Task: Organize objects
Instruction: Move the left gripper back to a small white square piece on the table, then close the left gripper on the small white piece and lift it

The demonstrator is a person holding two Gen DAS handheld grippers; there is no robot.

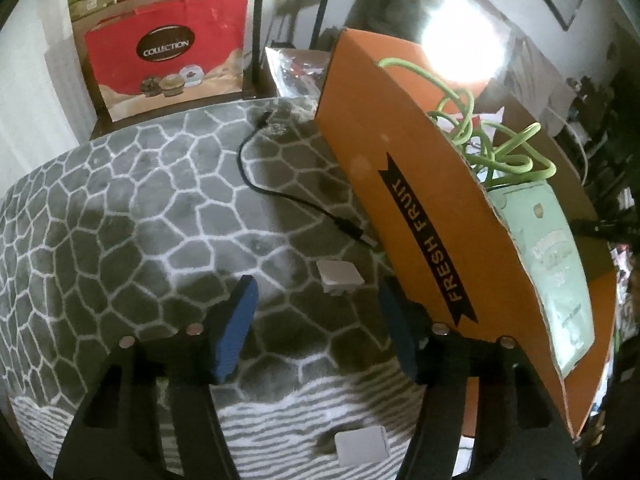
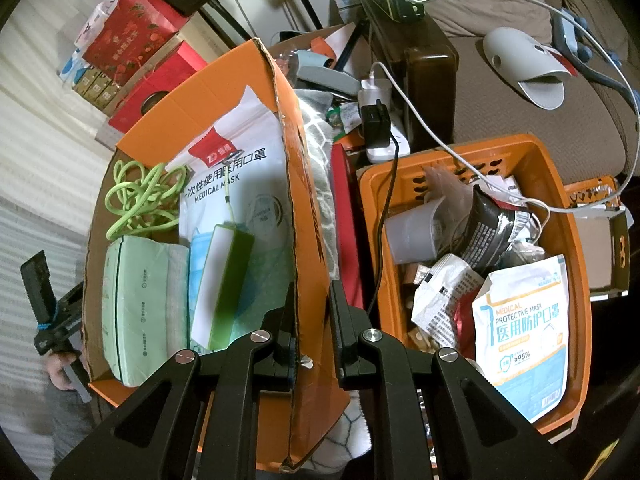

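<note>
Orange cardboard fruit box (image 2: 224,92) printed FRESH FRUIT is sitting on the grey plush blanket with a white cobble pattern (image 1: 132,216), just beside the orange perforated plastic basket (image 2: 576,248), and it seems to be serving as the collecting bin for the loose items. The basket is brimming with crumpled packets and a medical protective mask bag, perhaps the clutter being sorted.

Inside the box, a white medical mask pouch (image 2: 248,152) is lying flat against the far wall, a pale green tissue pack (image 2: 140,304) is resting on the floor of the box, a green-and-white slab-shaped power bank (image 2: 224,284) is leaning tilted over the blue masks, and a coiled lime-green cable (image 2: 140,200) is heaped in the corner.

The right gripper (image 2: 312,320) is straddling the box's torn near wall, one finger inside and one outside, narrow around the cardboard; whether it is truly pinching I cannot tell, though it looks placed to steady or drag the box.

The left gripper (image 1: 316,320) is hanging with fingers wide and holding nothing, above the blanket by the box's outer face. Ahead of it are lying a thin black cable (image 1: 280,192) and a small grey square cap (image 1: 340,278), likely the next pickups.
</note>
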